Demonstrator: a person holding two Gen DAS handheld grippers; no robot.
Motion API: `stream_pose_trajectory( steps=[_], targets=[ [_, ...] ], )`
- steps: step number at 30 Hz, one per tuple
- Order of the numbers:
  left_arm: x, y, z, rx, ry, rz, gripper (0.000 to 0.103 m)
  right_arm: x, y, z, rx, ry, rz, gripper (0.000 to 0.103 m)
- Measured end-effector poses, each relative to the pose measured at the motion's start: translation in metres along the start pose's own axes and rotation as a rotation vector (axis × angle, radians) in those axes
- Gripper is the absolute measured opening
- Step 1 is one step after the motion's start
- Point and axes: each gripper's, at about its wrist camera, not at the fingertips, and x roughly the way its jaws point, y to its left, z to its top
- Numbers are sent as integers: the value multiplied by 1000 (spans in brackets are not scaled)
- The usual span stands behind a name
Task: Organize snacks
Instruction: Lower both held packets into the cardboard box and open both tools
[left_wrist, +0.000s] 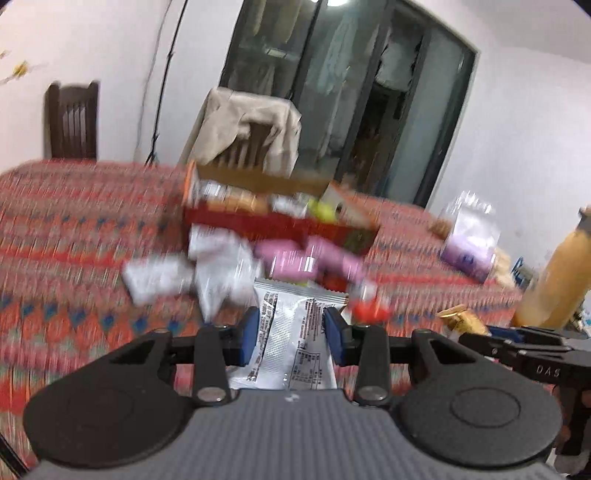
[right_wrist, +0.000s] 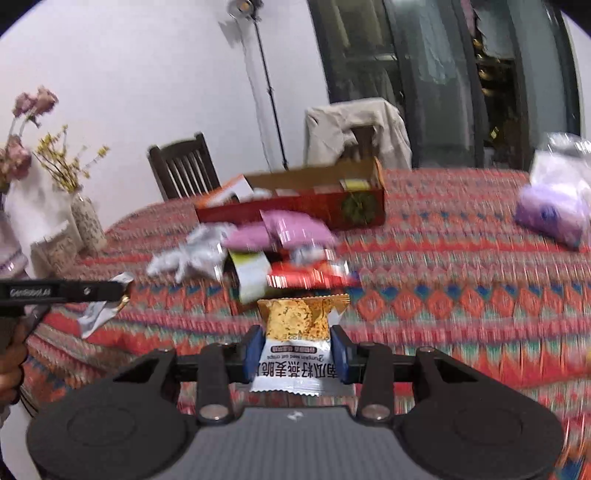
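Your left gripper (left_wrist: 291, 325) clamps a silver packet (left_wrist: 291, 339); your right gripper (right_wrist: 298, 349) clamps an oat-crisp packet (right_wrist: 299, 332). The red box (right_wrist: 325, 210) lies straight ahead, beyond the loose snack pile (right_wrist: 273, 251).

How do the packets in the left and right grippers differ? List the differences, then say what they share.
The left gripper holds a silver packet showing only fine dark print. The right gripper holds a gold-and-white packet showing a picture of a crisp and large characters. The silver packet shows its back panel, the gold-and-white packet its front. Both are small sealed packets with crimped ends, pinched between blue pads above the patterned tablecloth.
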Motion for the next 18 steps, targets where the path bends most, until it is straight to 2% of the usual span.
stream_pose_trajectory(
  steps=[4, 8, 12, 15, 18],
  targets=[
    [36, -1, 66, 43, -44, -25, 39, 18, -3, 56, -44, -77, 40, 38],
    [100, 6, 129, 18, -16, -41, 39, 67, -17, 122, -45, -102, 71, 38],
    [182, 15, 180, -38, 42, -15, 39, 145, -33, 183, 9, -43, 109, 39],
    [236, 25, 203, -50, 94, -6, 39, 210, -55, 218, 145, 39, 190, 38],
    [293, 32, 219, -31, 125, 59, 39, 266, -60, 240, 117, 78, 109, 39]
  ],
)
